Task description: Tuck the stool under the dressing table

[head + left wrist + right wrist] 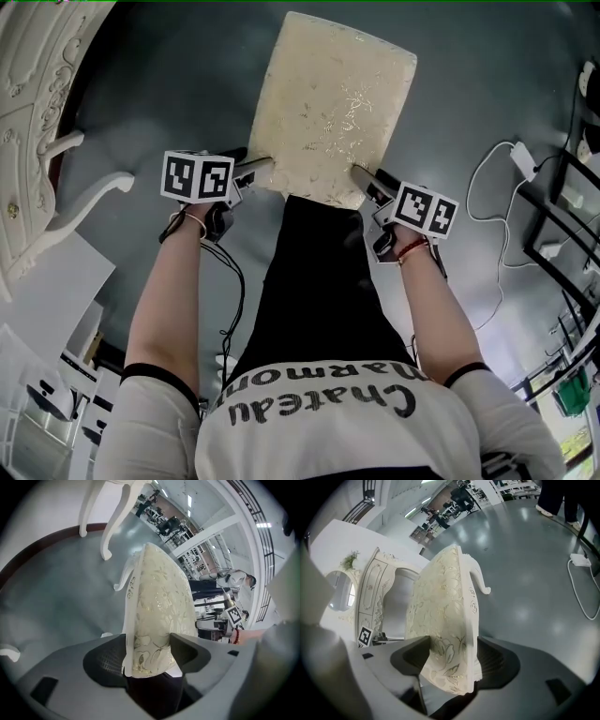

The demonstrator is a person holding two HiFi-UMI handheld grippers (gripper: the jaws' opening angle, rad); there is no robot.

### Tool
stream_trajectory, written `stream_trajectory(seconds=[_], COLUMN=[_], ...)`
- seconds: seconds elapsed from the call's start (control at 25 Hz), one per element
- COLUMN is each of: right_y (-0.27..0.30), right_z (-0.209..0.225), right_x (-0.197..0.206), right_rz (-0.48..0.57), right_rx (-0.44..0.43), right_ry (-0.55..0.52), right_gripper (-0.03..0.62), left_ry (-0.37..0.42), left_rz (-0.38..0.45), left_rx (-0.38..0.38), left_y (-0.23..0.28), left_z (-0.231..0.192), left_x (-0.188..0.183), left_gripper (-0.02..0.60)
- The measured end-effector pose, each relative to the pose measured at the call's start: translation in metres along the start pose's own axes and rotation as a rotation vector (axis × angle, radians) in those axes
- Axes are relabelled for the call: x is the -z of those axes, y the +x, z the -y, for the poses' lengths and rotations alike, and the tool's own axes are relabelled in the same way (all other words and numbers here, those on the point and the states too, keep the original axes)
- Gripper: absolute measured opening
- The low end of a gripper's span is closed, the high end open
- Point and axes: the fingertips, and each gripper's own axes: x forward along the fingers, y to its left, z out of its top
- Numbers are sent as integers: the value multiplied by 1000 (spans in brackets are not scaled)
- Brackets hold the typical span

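The stool point(328, 103) has a cream floral cushion and curved white legs, and it stands on the grey floor ahead of me. My left gripper point(262, 167) is at its near left corner and my right gripper point(361, 178) at its near right corner. In the left gripper view the seat edge point(159, 611) runs between the spread jaws of the left gripper point(147, 644). In the right gripper view the seat point(440, 611) likewise lies between the wide jaws of the right gripper point(452, 651). Neither pair clamps it. The white carved dressing table point(28, 141) stands at the far left.
A white power strip point(520, 155) with its cable lies on the floor at the right, beside a black rack point(562, 225). White boards point(47, 291) lean at the lower left. The dressing table's legs point(117, 517) curve down beyond the stool. A person point(234, 581) stands in the background.
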Motion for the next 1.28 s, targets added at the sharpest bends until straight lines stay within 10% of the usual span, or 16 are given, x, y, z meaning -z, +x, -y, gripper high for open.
stream_trajectory(seconds=[1.28], right_y=[10], right_z=[-1], right_x=[-3], right_rz=[-117], right_rx=[-21], right_ry=[-60], right_gripper=[305], left_ry=[-42], left_rz=[34], left_rx=[38], left_y=[2], left_z=[-2], left_x=[3], left_gripper=[299])
